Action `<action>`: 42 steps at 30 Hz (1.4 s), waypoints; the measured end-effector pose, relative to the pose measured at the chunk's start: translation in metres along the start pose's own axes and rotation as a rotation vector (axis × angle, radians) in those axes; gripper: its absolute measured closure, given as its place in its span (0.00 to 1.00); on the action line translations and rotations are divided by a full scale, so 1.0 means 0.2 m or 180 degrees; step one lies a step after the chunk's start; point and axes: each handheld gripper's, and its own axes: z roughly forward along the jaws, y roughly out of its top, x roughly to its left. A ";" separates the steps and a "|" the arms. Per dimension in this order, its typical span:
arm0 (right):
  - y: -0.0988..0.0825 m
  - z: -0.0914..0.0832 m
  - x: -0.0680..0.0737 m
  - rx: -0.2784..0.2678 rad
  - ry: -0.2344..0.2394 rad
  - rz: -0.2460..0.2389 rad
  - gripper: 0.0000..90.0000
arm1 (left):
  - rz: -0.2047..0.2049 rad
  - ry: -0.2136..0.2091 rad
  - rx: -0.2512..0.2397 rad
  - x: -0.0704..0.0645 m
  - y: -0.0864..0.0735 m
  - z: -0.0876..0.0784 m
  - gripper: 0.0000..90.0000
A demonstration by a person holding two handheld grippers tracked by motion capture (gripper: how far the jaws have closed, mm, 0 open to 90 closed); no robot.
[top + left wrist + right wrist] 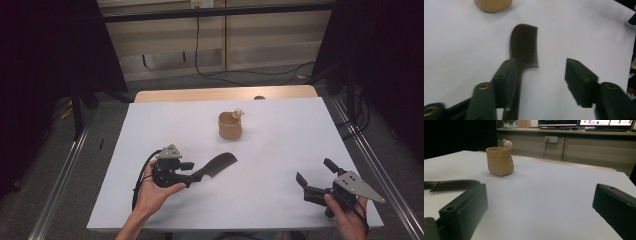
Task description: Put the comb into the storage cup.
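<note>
A: We have the left gripper [192,176] low over the near-left part of the table [280,130], and its jaws stand apart — 1 pad rests against the handle of the comb [216,166], the other is well clear of it. So nothing is clamped.

B: Agreed. In the left gripper view the comb [524,47] lies flat on the white sheet, handle between our jaws by the left one, toothed head pointing away from us towards the tan cup [493,5]. Its long axis runs nearly along the gripper's own line, not across it.

A: That is what we judge the next move to turn on — the handle is already inside the gap, so closing would take it lengthwise by the handle end. The cup [230,125] sits beyond the comb's head, well apart from it, near the middle of the table, with a small pale figure [238,113] on its rim.

B: And the right gripper [315,176]? We see it at the near-right, jaws wide and holding nothing, far from the comb. The left hand is plainly the nearer 1.

A: Any writing? We can read none on comb or cup; the screens behind in the right gripper view are too small to read.
</note>
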 end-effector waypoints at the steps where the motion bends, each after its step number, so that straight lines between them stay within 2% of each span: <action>1: 0.00 0.00 0.00 -0.0001 0.0000 0.0000 0.00 | -0.0012 0.0002 -0.0017 0.00 0.00 0.00 0.37; 6: 0.00 0.00 0.00 -0.0003 0.0000 -0.0003 0.00 | -0.0018 0.0117 -0.0075 0.02 0.00 -0.01 0.14; 9: 0.00 0.00 0.00 0.0007 0.0009 -0.0005 0.00 | -0.0009 0.0151 -0.0083 0.02 0.00 -0.01 0.08; 10: 0.00 0.00 0.00 0.0005 0.0003 -0.0006 0.00 | 0.0039 0.0152 -0.0063 0.02 0.00 -0.02 0.06; 12: 0.00 0.00 0.00 0.0000 0.0002 0.0006 0.00 | -0.0037 0.0214 -0.0022 0.02 0.01 -0.02 0.10; 13: 0.00 0.00 0.00 0.0002 0.0001 0.0004 0.00 | -0.0029 0.0216 0.0002 0.02 0.01 -0.02 0.08; 14: 0.00 0.00 -0.01 0.0002 0.0000 0.0001 0.00 | -0.0028 0.0207 0.0007 0.02 0.01 -0.03 0.04; 17: 0.00 0.00 -0.01 -0.0004 -0.0002 -0.0003 0.00 | -0.0094 0.0107 0.0070 0.04 0.02 -0.03 0.05; 18: 0.00 0.00 -0.01 -0.0003 -0.0002 -0.0001 0.00 | -0.0099 0.0123 0.0122 0.04 0.02 -0.03 0.05; 21: 0.00 0.00 0.00 0.0001 0.0008 -0.0004 0.00 | -0.0065 0.0123 0.0234 0.05 0.03 -0.01 0.05; 23: 0.00 0.00 0.00 0.0002 0.0017 -0.0011 0.00 | 0.0028 0.0097 0.0406 0.05 0.04 0.01 0.08; 25: 0.00 0.00 0.00 0.0003 0.0010 -0.0014 0.00 | 0.0051 0.0184 0.0503 0.05 0.05 0.02 0.08; 28: 0.00 0.00 0.00 0.0006 0.0009 -0.0009 0.00 | 0.0057 0.0195 0.0565 0.07 0.06 0.04 0.09; 30: 0.00 0.00 0.00 0.0005 0.0010 -0.0012 0.00 | 0.0077 0.0264 0.0572 0.08 0.06 0.06 0.09; 31: 0.00 0.00 0.00 0.0007 0.0009 -0.0020 0.00 | 0.0049 0.0321 0.0584 0.09 0.06 0.07 0.09; 33: 0.00 0.00 0.00 0.0008 0.0012 -0.0017 0.00 | -0.0054 0.0264 0.0664 0.09 0.07 0.09 0.09; 34: 0.00 0.00 0.00 0.0007 0.0008 -0.0018 0.00 | -0.0037 0.0209 0.0700 0.10 0.07 0.09 0.08; 36: 0.00 0.00 0.00 0.0004 0.0004 -0.0018 0.00 | 0.0050 0.0204 0.0691 0.10 0.07 0.11 0.08; 37: 0.00 0.00 0.00 0.0004 0.0004 -0.0019 0.00 | 0.0053 0.0273 0.0747 0.10 0.08 0.12 0.08; 38: 0.00 0.00 0.00 0.0004 -0.0001 -0.0029 0.00 | 0.0046 0.0295 0.0736 0.10 0.08 0.13 0.07; 42: 0.00 0.00 0.00 0.0013 0.0007 -0.0022 0.00 | 0.0185 0.0196 0.0875 0.09 0.09 0.16 0.07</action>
